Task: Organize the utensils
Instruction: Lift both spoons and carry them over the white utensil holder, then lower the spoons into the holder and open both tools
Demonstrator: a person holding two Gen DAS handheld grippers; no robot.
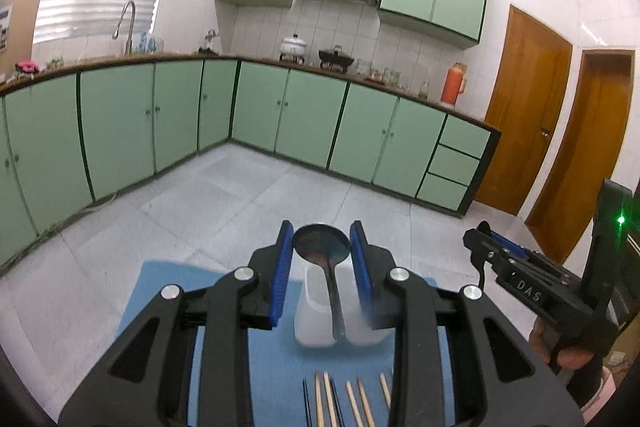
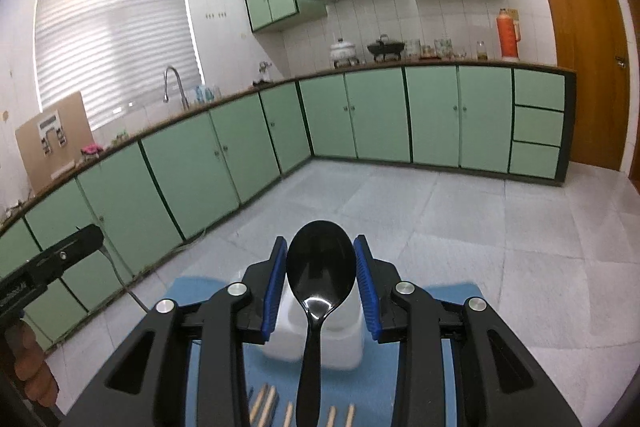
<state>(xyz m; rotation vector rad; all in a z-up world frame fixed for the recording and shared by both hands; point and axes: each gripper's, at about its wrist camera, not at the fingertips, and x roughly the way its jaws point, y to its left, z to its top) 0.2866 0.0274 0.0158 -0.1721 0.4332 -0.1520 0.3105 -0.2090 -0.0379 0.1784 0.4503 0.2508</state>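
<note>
Both grippers' fingers, partly closed, are each gripping a spoon bowl-up above the white holder [image 2: 320, 339] on the blue table mat, left gripper [image 1: 322, 259] taking the metal spoon [image 1: 322, 247], right gripper [image 2: 320, 275] the black spoon [image 2: 320, 267], presumably for dropping handles-first

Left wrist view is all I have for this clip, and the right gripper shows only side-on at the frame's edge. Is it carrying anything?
Observer: Yes. The right gripper is shut on a black spoon.
Operator: Gripped where?
Observer: The blue pads press on the sides of the spoon's bowl, and the handle runs back toward the camera.
Operator: Does the right wrist view show my gripper?
Observer: Only the tip of the left gripper at the frame's left edge, with the hand holding it below.
</note>
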